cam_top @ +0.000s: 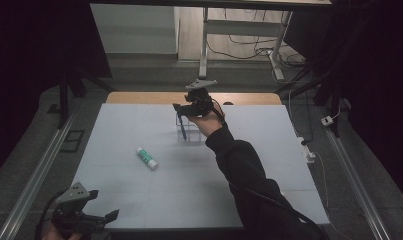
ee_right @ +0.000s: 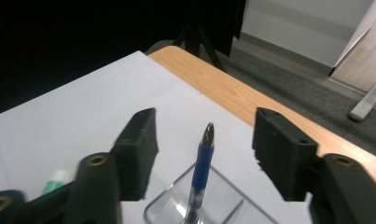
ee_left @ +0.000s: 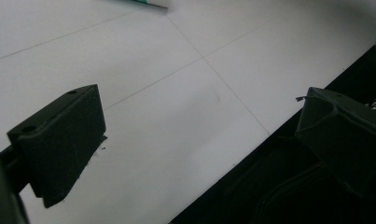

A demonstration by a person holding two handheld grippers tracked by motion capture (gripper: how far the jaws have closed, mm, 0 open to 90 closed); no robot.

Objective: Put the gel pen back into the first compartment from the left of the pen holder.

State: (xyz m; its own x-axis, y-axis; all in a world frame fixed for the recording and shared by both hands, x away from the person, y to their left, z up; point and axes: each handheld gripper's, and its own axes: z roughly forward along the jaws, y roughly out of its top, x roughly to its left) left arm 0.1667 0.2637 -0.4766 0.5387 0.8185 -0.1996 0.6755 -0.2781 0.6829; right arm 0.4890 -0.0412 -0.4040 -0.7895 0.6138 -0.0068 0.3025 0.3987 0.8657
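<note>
Above the clear holder (cam_top: 188,131), the right gripper (cam_top: 181,106) hangs with its jaws apart — one blue pen (ee_right: 200,172) stands in the holder between them, touched by neither. The holder sits near the far edge of the white mat (cam_top: 139,185), with a strip of wood table (cam_top: 139,97) beyond it. One glue stick (cam_top: 147,157) lies nearer than the holder and to its left, well apart, bare mat all around it. Far from the holder, at the mat's near left corner, the left gripper (cam_top: 101,205) hovers, jaws wide — one over mat, one past the edge.
</note>
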